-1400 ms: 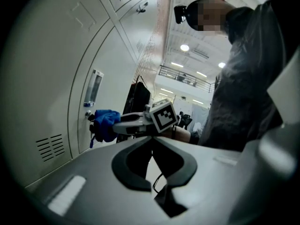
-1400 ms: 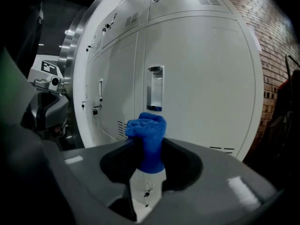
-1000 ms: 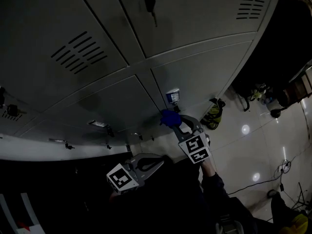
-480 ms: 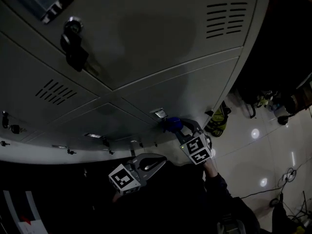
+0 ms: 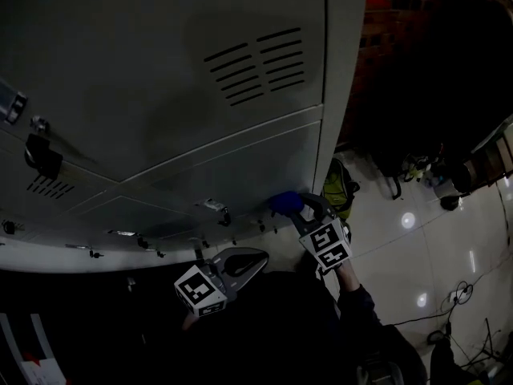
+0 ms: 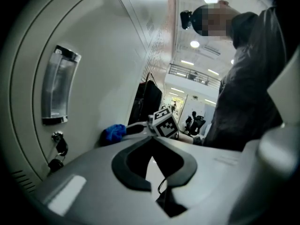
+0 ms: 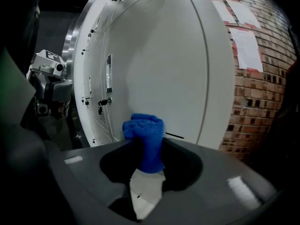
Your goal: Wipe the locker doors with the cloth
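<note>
**Blue cloth held at the foot of the grey lockers**

The bank of grey lockers [image 5: 160, 70] fills most of the head view, and its far left end is cut off by the frame. That view is dim, and its bottom edge is almost black. A glossy tiled floor [image 5: 433, 239] with light reflections runs to the right. A brick wall [image 7: 262, 102] beside the end locker carries two paper sheets [image 7: 243, 46].

There are two grippers. The right gripper [image 5: 298, 207] has its fingers clamped on the one blue cloth [image 7: 145, 135], which is bunched at the lower edge of the end door. Whether the cloth presses on the metal cannot be told. The left gripper [image 6: 152, 165] hangs just beside it, lower and away from the doors. Its fingers are together at the tips with nothing between them.

Two slotted vents [image 5: 256, 66] show in the head view. One clear label holder [image 6: 56, 86] is seen from the left gripper view, with keys [image 6: 58, 149] below it. A yellow-green bag [image 5: 337, 189] lies on the floor, partly hidden by the locker corner.
</note>
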The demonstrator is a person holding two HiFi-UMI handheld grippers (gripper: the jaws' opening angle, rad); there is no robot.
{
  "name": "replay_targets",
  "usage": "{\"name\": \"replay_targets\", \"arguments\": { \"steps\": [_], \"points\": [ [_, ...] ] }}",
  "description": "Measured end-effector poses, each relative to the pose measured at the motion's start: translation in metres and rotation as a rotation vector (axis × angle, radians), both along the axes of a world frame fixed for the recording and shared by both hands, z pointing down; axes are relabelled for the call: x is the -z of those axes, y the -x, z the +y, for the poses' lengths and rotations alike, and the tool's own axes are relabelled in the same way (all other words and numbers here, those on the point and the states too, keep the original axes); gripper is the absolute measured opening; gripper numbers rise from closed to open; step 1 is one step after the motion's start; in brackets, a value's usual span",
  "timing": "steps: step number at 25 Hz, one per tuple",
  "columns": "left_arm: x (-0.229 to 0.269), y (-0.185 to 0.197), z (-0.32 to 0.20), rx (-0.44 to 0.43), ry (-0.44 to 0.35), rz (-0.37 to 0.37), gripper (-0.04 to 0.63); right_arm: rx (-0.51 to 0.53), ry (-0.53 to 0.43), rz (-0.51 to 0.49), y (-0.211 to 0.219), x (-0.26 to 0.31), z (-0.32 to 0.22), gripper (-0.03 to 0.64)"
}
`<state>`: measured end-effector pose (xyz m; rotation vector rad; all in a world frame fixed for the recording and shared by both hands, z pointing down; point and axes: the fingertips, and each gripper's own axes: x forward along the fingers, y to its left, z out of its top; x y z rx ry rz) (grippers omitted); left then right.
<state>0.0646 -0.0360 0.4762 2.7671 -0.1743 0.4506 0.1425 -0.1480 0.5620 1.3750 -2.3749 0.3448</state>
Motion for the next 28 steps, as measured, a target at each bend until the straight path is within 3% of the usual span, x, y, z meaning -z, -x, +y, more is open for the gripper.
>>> {"name": "replay_targets", "arguments": {
  "steps": [8, 15, 20, 28],
  "points": [
    [-0.013, -0.023, 0.0, 0.02, 0.013, 0.002, 0.0, -0.029, -0.005, 0.016, -0.05, 0.002, 0.002, 0.132],
    [-0.015, -0.026, 0.005, 0.004, 0.017, 0.01, 0.0, -0.117, -0.009, 0.03, -0.073, 0.004, 0.008, 0.127],
    [-0.014, -0.01, 0.015, -0.016, 0.03, 0.025, 0.0, -0.148, -0.016, 0.04, -0.063, 0.011, 0.015, 0.124],
    [-0.012, 0.046, 0.034, -0.066, 0.025, 0.045, 0.0, -0.169, -0.022, 0.057, -0.004, 0.023, 0.038, 0.124]
  ]
}}
